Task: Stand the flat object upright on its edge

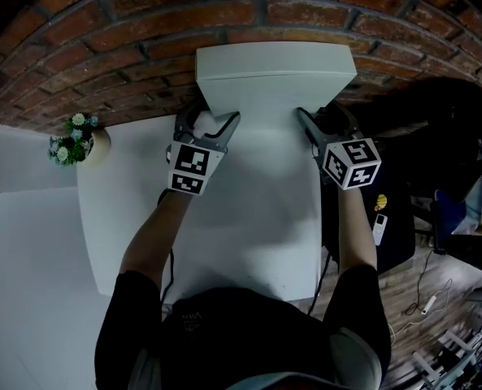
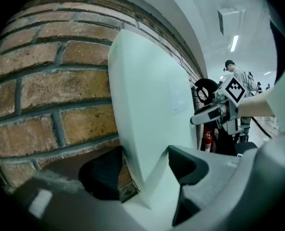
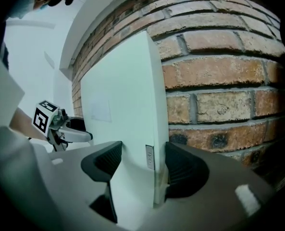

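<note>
**Item:** flat box [image 1: 273, 80], white. It stood on its lower edge at the far end of the table [image 1: 249, 234], upright or very nearly so, with its broad face towards me and the brick wall [image 1: 143, 39] close behind it. I could not tell whether its back touched the bricks.

**Left hand-held gripper** [image 1: 216, 122]: clenched on the box's lower left corner. One pad was on the near face and the other behind the box, on the wall side.

**Right hand-held gripper** [image 1: 315, 120]: clenched on the box's lower right edge, which carried a small label. Both pads pressed flat against the box, one in front and one behind.

**Step in hand:** I judged the raising as good as done. What was in hand was steadying the box on its edge.

**Next move:** it called for squaring the box so that it balanced by itself, then easing both pairs of jaws apart together and drawing back towards me without nudging the near face.

**Also present:** a pot of flowers [image 1: 76, 146] at the left, well apart from the box.
</note>
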The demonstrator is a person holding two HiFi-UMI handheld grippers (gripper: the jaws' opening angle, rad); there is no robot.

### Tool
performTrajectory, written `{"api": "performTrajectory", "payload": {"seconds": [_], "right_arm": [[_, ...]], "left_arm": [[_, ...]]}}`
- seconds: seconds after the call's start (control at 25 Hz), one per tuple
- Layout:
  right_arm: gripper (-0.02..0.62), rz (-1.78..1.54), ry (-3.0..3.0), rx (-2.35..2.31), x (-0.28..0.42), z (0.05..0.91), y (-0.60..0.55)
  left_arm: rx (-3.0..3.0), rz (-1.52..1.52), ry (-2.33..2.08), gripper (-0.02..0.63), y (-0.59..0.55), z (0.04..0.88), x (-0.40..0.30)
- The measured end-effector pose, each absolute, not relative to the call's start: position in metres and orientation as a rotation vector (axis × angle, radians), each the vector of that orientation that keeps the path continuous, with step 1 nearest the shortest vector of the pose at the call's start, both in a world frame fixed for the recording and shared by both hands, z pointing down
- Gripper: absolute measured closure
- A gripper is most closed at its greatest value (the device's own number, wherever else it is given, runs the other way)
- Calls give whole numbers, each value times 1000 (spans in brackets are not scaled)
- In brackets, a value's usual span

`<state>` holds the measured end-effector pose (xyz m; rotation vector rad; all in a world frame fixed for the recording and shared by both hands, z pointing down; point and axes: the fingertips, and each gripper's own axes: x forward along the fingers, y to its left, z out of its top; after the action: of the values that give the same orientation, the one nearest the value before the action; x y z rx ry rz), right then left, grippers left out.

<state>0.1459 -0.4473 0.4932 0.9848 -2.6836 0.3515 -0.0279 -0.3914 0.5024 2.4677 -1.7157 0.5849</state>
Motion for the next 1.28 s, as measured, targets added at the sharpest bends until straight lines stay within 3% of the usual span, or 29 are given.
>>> {"api": "performTrajectory", "payload": {"seconds": [0.92,1.12,1.28], "right_arm": [[288,513,-2654,1287,168,473,-414],[311,493,-2658,1297,166,463,-387],[399,454,-2655,1338,165,453,-367]], "left_arm": [[2431,441,-1685,301,-347,471,-41],[2467,435,-1654,326,-325,461,-37],[2496,430,-1632,387,-308,452,-34]]}}
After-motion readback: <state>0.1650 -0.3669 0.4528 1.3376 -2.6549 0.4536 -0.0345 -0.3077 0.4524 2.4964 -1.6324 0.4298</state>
